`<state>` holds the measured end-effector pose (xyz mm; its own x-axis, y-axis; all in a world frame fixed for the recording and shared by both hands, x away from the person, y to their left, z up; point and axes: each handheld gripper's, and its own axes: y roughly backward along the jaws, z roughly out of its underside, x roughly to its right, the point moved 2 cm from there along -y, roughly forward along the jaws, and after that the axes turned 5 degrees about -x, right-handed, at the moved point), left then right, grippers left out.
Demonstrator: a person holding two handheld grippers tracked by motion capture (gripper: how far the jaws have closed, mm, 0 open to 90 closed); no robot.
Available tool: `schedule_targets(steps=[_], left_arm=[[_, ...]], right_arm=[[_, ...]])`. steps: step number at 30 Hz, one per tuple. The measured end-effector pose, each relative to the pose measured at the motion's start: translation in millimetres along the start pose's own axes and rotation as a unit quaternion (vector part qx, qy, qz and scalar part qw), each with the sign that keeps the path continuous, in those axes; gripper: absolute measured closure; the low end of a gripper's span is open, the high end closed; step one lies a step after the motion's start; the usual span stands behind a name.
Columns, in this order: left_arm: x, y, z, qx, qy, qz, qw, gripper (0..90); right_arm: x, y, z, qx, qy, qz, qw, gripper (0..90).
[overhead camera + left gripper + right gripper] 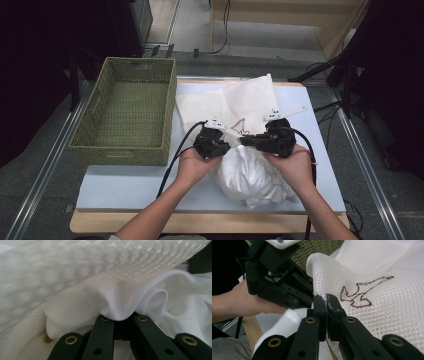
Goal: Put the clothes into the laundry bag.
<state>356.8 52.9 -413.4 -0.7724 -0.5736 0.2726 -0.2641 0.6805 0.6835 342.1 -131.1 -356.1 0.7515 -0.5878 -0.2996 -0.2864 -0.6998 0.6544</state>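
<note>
On the pale table top, near its front middle, a white garment is lying bunched in a soft heap, and both grippers are working at its far edge. Behind the heap, a mesh laundry bag with a small brown outline drawing on it is spreading flat toward the back of the table. To the left of the bag, a green woven basket is sitting on the table's left side, partly hanging over its edge.

The left gripper is being held in the person's left hand, and in the left gripper view its 2 jaws are standing together, pinching a fold of the white garment right at their tips, with the mesh bag arching just above that fold.

The right gripper is being held in the right hand. In the right gripper view its 2 jaws are pressed together on the edge of the mesh bag, just beside the brown drawing, and the bag's edge is lifting up from the garment below. That view is also showing the left gripper close by on the left, nearly touching the bag's raised corner, with the basket behind it.

Both grippers are sitting near each other, tips pointing inward, at the seam where bag and garment meet.
</note>
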Motion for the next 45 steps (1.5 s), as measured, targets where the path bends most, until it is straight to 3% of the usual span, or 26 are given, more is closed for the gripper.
schedule_targets(steps=[9, 11, 17, 24, 31, 36, 41, 45], left_arm=[[11.9, -12.5, -7.3, 0.012, -0.014, 0.021, 0.9996, 90.0], [12.6, -14.5, -9.4, 0.012, -0.015, 0.014, 0.9997, 90.0], [-8.8, -11.7, -10.3, -0.004, 0.018, -0.008, 0.9998, 90.0], [-13.1, 7.1, -3.8, -0.015, 0.016, -0.008, 0.9997, 90.0], [-12.0, 43.5, 15.5, -0.010, 0.011, -0.011, 0.9998, 90.0], [0.3, 61.3, 36.3, -0.020, 0.002, -0.005, 0.9998, 90.0], [21.1, 70.3, 58.0, -0.023, -0.007, 0.012, 0.9996, 90.0], [33.1, 64.4, 77.9, -0.025, -0.003, 0.036, 0.9990, 90.0]], right_arm=[[-2.0, 8.6, -5.1, 0.020, -0.001, -0.003, 0.9998, 88.4], [-1.8, 11.6, -5.7, 0.025, -0.006, -0.007, 0.9996, 88.4], [2.3, 11.6, -0.4, 0.020, -0.014, -0.014, 0.9996, 88.3], [6.6, 0.5, 7.4, -0.006, -0.007, -0.004, 1.0000, 88.2], [8.5, -0.9, 8.7, -0.009, -0.009, 0.001, 0.9999, 88.2], [8.8, -0.8, 8.2, -0.009, -0.008, 0.003, 0.9999, 88.2], [8.8, -0.2, 7.8, -0.007, -0.008, 0.004, 0.9999, 88.2], [9.1, 0.1, 7.4, -0.006, -0.007, 0.006, 0.9999, 88.2]])
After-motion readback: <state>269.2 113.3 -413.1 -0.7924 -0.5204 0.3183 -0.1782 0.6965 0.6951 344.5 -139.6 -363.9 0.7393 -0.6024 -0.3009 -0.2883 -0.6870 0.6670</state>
